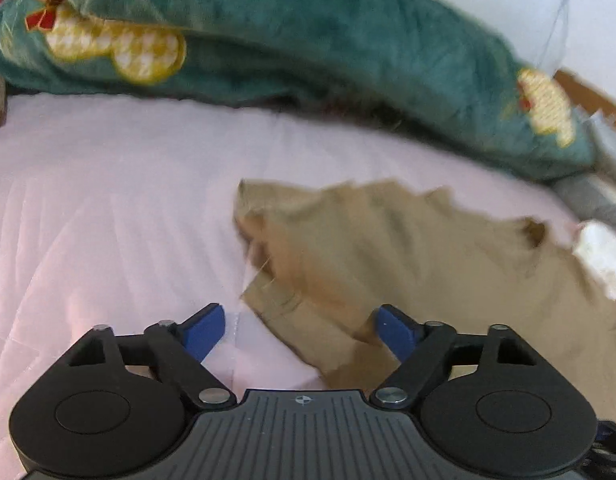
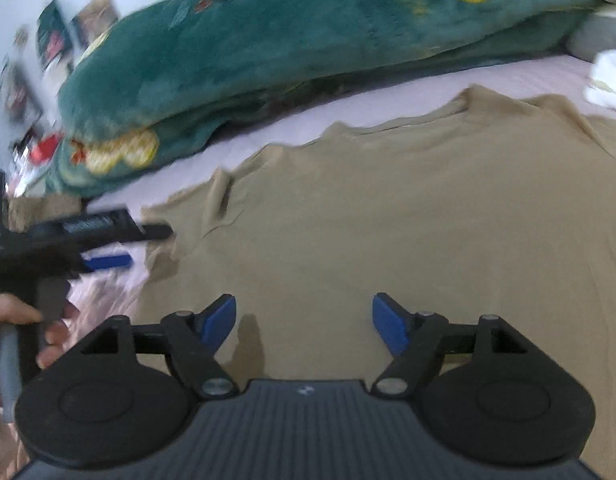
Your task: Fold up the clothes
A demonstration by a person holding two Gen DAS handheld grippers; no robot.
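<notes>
While my left hand-held gripper (image 1: 298,330) hangs with jaws apart over the tan T-shirt's (image 1: 388,248) sleeve edge, my right hand-held gripper (image 2: 304,324) hovers empty, jaws apart, above the shirt spread on the pink bed (image 1: 108,200); green blanket (image 2: 288,40) at twelve o'clock.

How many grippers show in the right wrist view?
2: the right gripper at the bottom over the tan shirt, the left gripper at the left edge.

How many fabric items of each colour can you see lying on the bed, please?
Tan: 1, the shirt
Teal: 1, the plush blanket
White: 1, the small cloth
Grey: 1, the pillow
Total: 4
</notes>
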